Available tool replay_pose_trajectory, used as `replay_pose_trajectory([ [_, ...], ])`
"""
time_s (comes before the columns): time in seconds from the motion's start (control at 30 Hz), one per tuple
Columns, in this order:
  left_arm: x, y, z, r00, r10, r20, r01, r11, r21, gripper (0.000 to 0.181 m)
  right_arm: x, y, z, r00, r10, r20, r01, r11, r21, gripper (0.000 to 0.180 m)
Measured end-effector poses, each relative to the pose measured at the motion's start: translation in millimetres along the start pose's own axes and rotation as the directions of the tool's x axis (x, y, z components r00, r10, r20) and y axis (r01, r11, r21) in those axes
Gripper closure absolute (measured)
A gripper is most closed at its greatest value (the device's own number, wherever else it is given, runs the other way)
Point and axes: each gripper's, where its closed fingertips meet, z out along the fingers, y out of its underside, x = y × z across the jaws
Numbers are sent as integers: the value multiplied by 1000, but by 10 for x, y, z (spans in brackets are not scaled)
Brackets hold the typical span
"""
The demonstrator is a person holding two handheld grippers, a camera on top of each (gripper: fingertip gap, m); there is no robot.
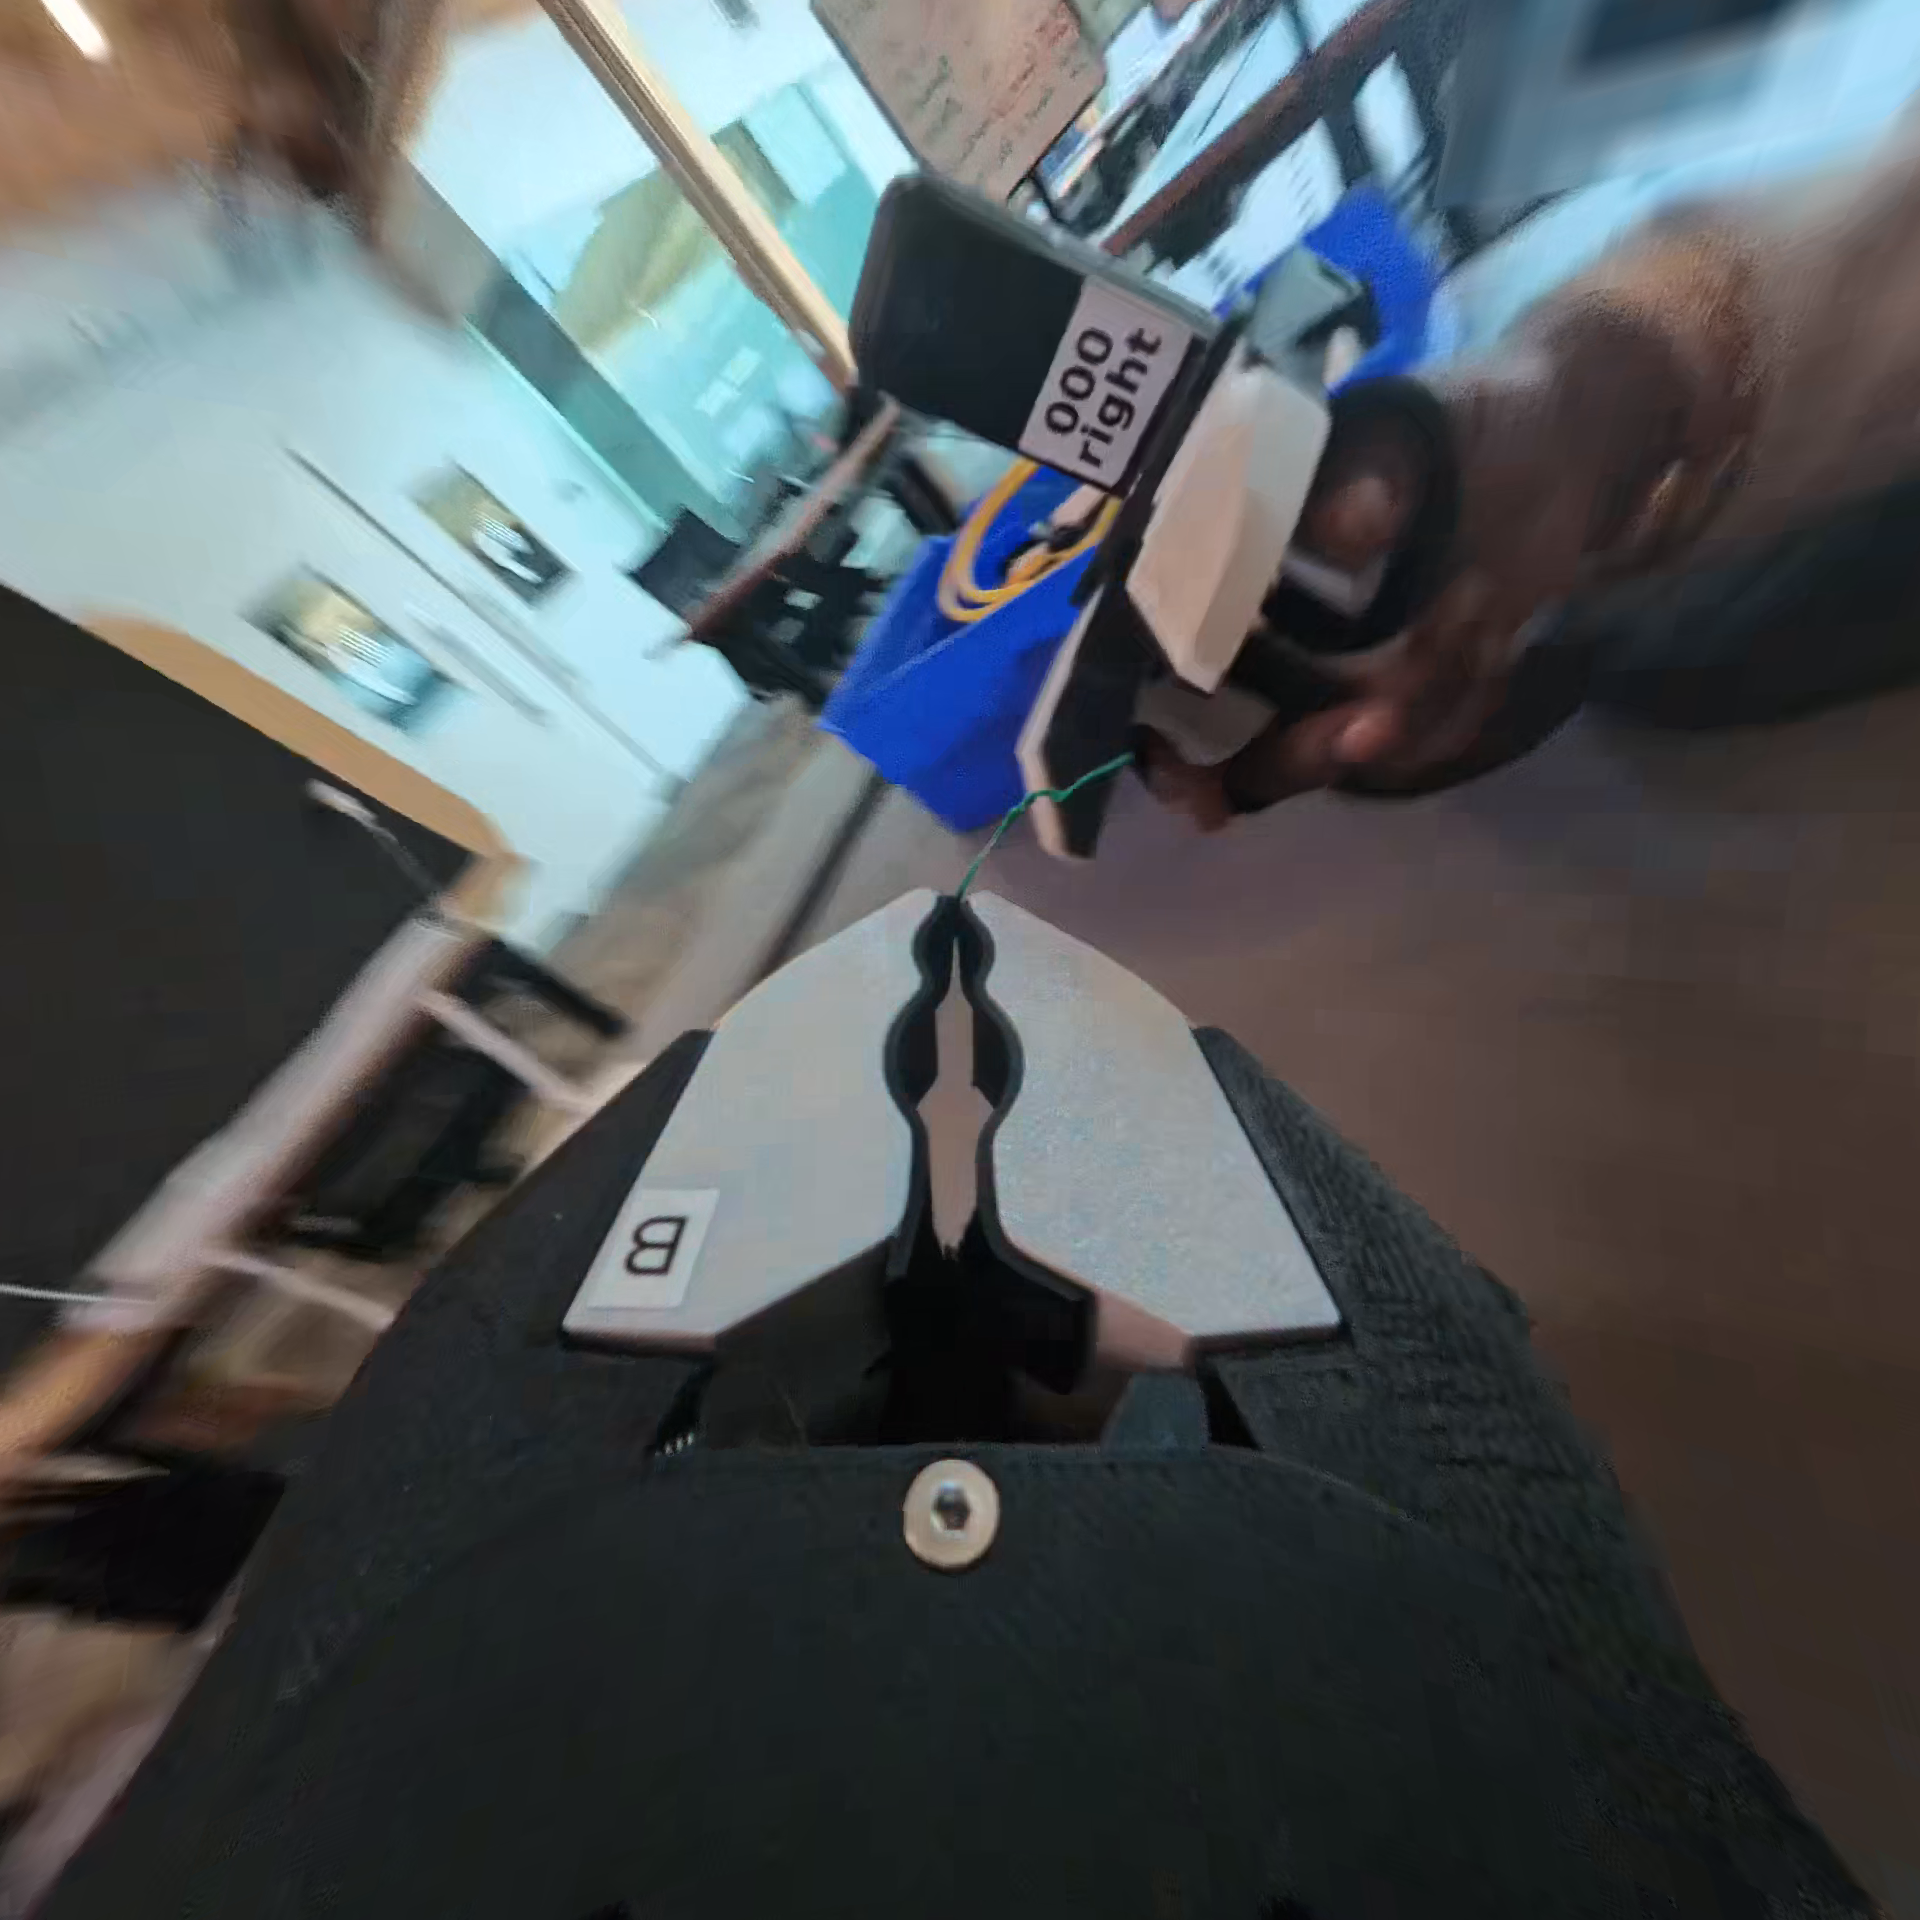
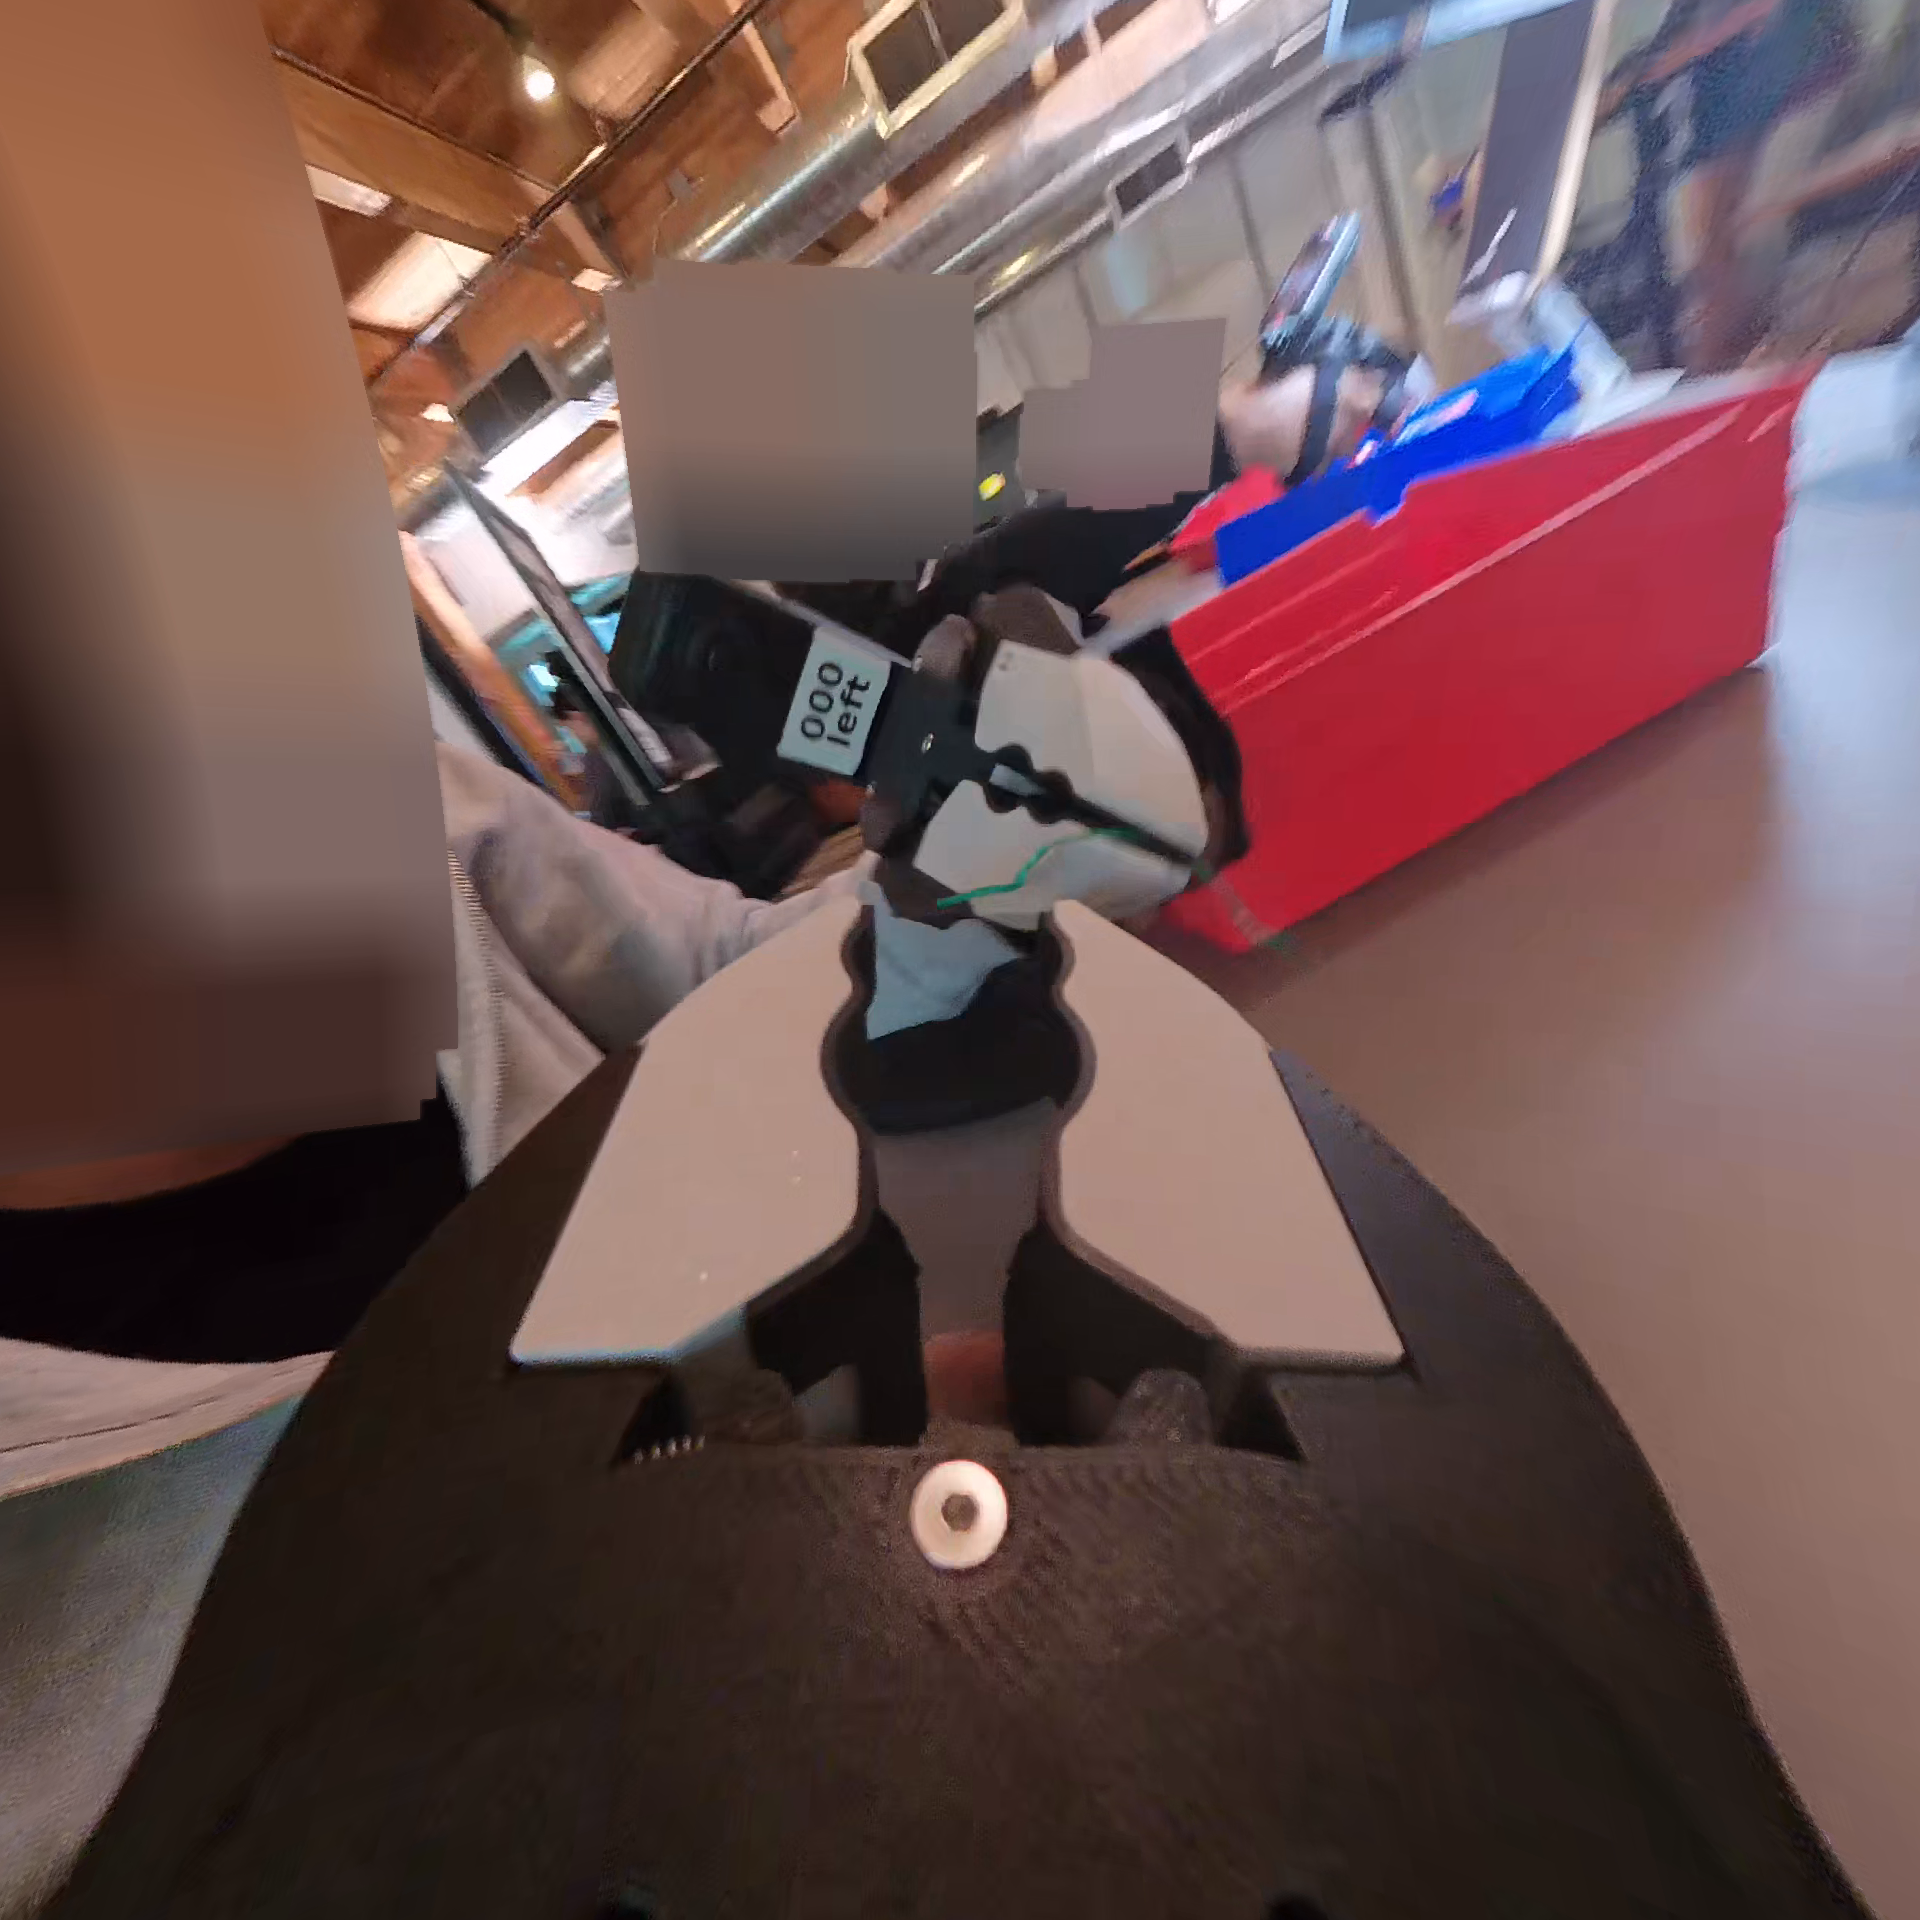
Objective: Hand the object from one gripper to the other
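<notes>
Wire [image 1: 992,836], thin, green and kinked, spans between both tongs above the brown surface [image 1: 1455,1143]. My left tongs [image 1: 951,906] are pinched shut on one end; my right tongs [image 2: 956,920] stand parted around the other end. It looks featherlight and springy, so I'd pinch at the very tips.

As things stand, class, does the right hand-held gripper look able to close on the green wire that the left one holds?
Probably yes. The left hand-held gripper pinches one end of the green wire; its free end reaches the open right hand-held gripper, with nothing between them.
</notes>
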Motion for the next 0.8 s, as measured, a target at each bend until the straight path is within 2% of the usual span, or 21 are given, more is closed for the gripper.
replay_pose_trajectory([
  [0.03,33,-13,-4,985,-156,-73,157,988,10,180,15,-53,-26,997,-63,-36,64,998,19,145],
  [0.07,35,-51,-15,940,-315,-133,321,947,28,180,48,-96,-57,988,-124,-87,127,991,30,141],
  [0.13,28,-151,-60,778,-566,-274,598,800,48,181,141,-145,-116,954,-224,-198,232,972,19,141],
  [0.2,22,-153,-82,635,-687,-353,736,677,7,181,229,-120,-131,925,-270,-268,273,962,-25,141],
  [0.3,42,-137,-84,592,-711,-379,766,643,-10,181,226,27,-40,945,-236,-226,221,971,-92,149],
  [0.43,63,-194,-96,566,-715,-411,782,623,-7,180,251,187,27,957,-211,-200,179,970,-164,179],
  [0.5,56,-215,-94,545,-725,-422,800,600,2,179,233,189,42,959,-207,-194,177,971,-158,179],
  [0.63,115,-207,-50,464,-763,-450,844,535,-36,161,183,60,37,974,-145,-176,137,989,-54,180],
  [0.8,131,-309,-48,375,-773,-511,896,444,-14,176,177,86,52,975,-143,-172,133,989,-66,180],
])
